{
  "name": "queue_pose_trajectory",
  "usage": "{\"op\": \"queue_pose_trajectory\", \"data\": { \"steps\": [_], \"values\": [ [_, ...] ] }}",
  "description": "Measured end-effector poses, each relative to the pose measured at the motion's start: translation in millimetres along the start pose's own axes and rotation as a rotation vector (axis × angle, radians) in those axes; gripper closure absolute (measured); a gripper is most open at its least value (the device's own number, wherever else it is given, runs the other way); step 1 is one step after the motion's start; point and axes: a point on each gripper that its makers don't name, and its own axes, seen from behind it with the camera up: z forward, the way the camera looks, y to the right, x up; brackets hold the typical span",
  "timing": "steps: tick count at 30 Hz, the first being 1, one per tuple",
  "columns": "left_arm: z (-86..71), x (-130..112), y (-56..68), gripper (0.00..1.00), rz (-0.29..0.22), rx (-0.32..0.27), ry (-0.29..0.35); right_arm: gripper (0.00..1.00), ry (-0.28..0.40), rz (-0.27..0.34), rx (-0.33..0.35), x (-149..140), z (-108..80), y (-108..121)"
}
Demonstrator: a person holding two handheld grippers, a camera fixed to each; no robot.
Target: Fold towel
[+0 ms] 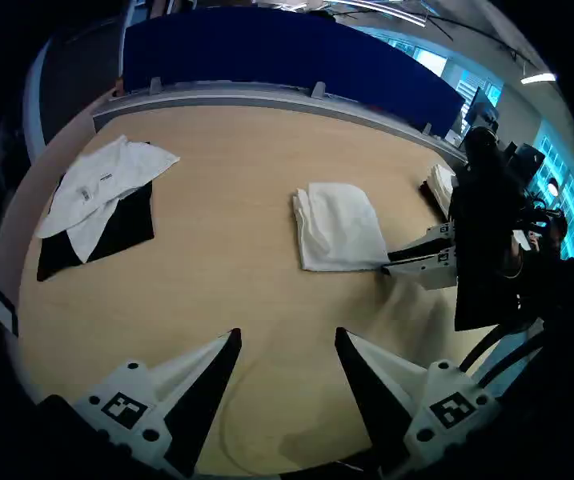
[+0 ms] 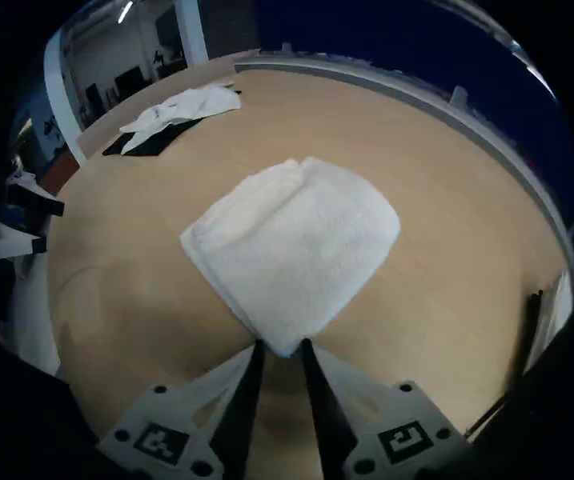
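A white towel [image 1: 339, 224] lies folded into a thick rectangle on the wooden table [image 1: 230, 160]. In the left gripper view my left gripper [image 1: 287, 336] hangs open over bare wood in front of the towel, holding nothing. My right gripper [image 1: 389, 264] reaches in from the right to the towel's near right corner. In the right gripper view the towel [image 2: 295, 240] spreads out ahead, and its nearest corner sits pinched between the narrow fingers of my right gripper [image 2: 281, 346].
A crumpled white cloth [image 1: 98, 188] lies on a black cloth [image 1: 126, 228] at the table's left, also seen as the white cloth [image 2: 182, 108] far back. Another white stack [image 1: 443, 184] sits at the right edge. A blue partition [image 1: 287, 48] lines the far side. A person in dark clothing [image 1: 487, 240] stands at right.
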Motion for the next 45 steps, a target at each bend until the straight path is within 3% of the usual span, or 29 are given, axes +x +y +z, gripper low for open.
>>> {"op": "queue_pose_trajectory", "data": {
  "steps": [8, 18, 35, 45],
  "values": [
    [2.9, -2, -0.7, 0.13, 0.002, 0.001, -0.001, 0.94, 0.008, 0.021, -0.002, 0, 0.0, 3],
    [1.0, 1, -1.1, 0.13, 0.006, 0.001, 0.001, 0.96, 0.059, -0.004, -0.008, 23, -17.6, 4],
    [-0.2, 26, 6.6, 0.14, 0.024, -0.013, 0.061, 0.97, 0.265, -0.121, -0.032, 138, -118.3, 4],
    [-4.8, 38, 19.2, 0.13, 0.036, -0.029, 0.088, 0.97, 0.301, -0.124, -0.073, 154, -157.4, 24]
  ]
}}
